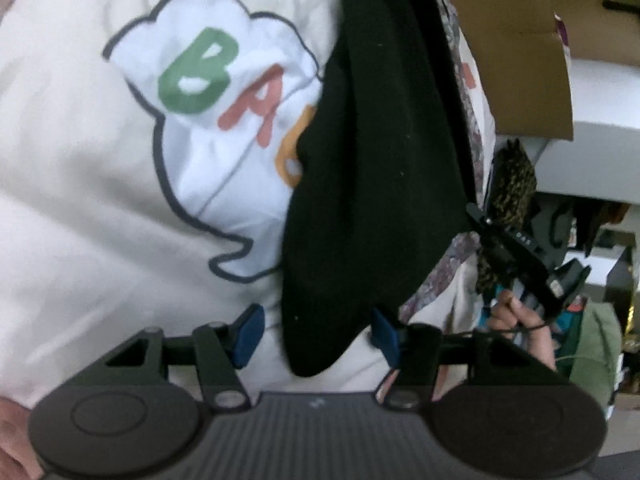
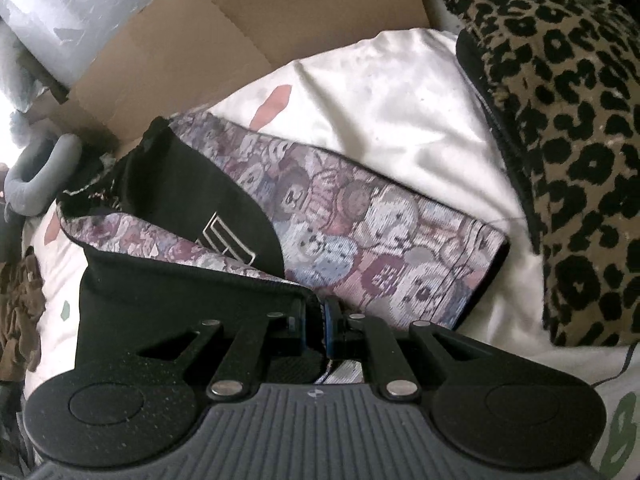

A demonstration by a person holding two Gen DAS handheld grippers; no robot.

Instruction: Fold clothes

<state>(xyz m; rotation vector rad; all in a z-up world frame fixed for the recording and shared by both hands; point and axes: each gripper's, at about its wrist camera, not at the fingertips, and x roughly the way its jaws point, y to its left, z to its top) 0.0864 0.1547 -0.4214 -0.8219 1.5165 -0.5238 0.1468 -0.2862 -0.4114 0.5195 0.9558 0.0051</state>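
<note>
Your left gripper (image 1: 316, 334) stands spread, blue pads (image 1: 249, 334) apart, and the low tip of the black garment (image 1: 372, 168) hangs down between them; neither pad presses on it. That dark cloth runs from the gap up to 12 o'clock in the left wrist view, draped over a cream sweatshirt (image 1: 80, 184) whose cloud-shaped print with coloured letters sits at 10 o'clock. At 3 o'clock, a hand (image 1: 520, 320) grips the other tool's handle.

Your right gripper (image 2: 316, 320) is pressed together, pinching the black garment's edge (image 2: 180, 292) just ahead of the lens. The cloth's other face is a purple patterned weave (image 2: 380, 232) of little faces, spreading toward 1 o'clock across the cream sweatshirt (image 2: 380, 92). A leopard-print piece (image 2: 568, 120) lies at 2 o'clock, touching the cream fabric. A cardboard flap (image 2: 240, 32) stands at 11 o'clock behind the pile.
</note>
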